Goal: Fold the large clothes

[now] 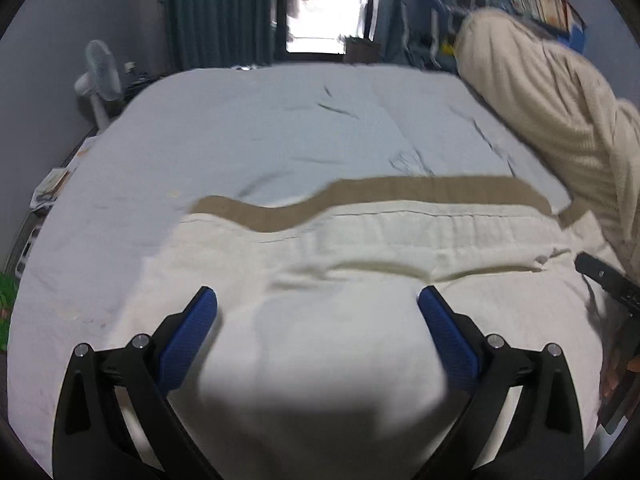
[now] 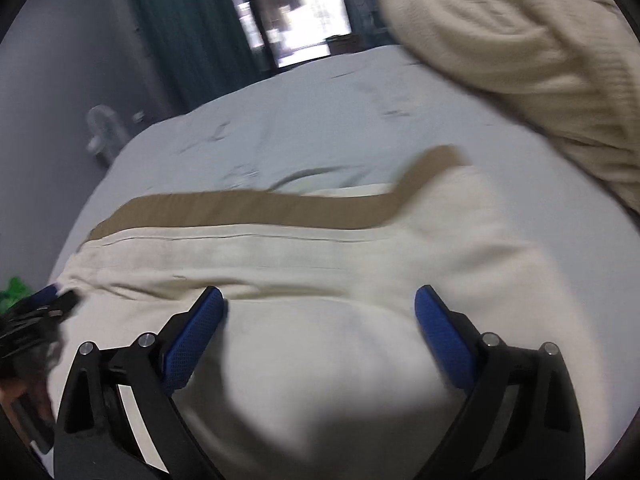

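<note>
Pale bed sheet (image 1: 248, 136) fills most of both views, with teal curtains (image 1: 216, 12) and a bright window at the far end. On its near half lies the cream garment (image 1: 360, 240), spread flat; its tan band (image 1: 400, 190) marks the far edge, and the long axis runs left to right. A knitted cream heap (image 1: 540, 92) sits far right. Folding seems barely begun: no completed fold shows. Both the left gripper (image 1: 316, 300) and right gripper (image 2: 320, 300) hover over the cloth, jaws apart, holding nothing.
</note>
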A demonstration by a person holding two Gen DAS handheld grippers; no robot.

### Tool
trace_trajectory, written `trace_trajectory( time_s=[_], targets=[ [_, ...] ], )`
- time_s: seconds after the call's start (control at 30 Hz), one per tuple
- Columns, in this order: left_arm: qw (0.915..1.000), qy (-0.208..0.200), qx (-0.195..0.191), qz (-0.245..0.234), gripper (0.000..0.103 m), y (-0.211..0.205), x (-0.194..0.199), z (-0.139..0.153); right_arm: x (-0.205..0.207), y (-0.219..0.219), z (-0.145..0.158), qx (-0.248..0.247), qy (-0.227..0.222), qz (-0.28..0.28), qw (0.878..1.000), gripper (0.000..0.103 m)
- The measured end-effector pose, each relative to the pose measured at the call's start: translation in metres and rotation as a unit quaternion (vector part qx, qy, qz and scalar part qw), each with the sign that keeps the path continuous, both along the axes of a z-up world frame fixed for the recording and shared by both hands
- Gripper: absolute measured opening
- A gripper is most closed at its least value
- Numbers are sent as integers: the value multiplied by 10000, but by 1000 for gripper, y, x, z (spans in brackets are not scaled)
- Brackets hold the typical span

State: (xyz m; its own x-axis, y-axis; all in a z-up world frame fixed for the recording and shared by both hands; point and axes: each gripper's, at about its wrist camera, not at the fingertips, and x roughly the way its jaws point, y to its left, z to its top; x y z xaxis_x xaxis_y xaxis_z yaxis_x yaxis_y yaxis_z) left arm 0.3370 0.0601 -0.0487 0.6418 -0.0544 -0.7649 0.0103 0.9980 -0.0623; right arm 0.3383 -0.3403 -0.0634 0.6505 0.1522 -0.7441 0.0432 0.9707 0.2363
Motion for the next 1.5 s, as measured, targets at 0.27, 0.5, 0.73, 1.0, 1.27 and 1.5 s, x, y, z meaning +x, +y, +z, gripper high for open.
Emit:
trace_trajectory(
  time_s=[0.27, 0.5, 0.73, 1.0, 1.27, 1.5],
  targets=[
    [9964, 543, -519, 382, 97, 37, 6, -12, 8, -36, -10, 281, 485, -550, 9969, 85],
    [9992, -86, -96, 386, 97, 24, -90, 24, -93, -8, 25, 173, -281, -70, 9994, 97],
    [9964, 734, 409, 100, 97, 0, -140, -19, -135, -5, -23, -433, 474, 94, 9979, 96],
    [9980, 573, 127, 237, 97, 58, -169, 16, -144, -59, -4, -227, 561, 200, 9980, 96],
    [9969, 603, -322, 395, 97, 101, -93, 20, -86, -85, -2, -356, 383, 108, 9986, 96],
    [9965, 840, -46, -36, 97, 98, -43, -21, -33, -95, -24, -202, 516, 552, 9969, 96]
  ],
)
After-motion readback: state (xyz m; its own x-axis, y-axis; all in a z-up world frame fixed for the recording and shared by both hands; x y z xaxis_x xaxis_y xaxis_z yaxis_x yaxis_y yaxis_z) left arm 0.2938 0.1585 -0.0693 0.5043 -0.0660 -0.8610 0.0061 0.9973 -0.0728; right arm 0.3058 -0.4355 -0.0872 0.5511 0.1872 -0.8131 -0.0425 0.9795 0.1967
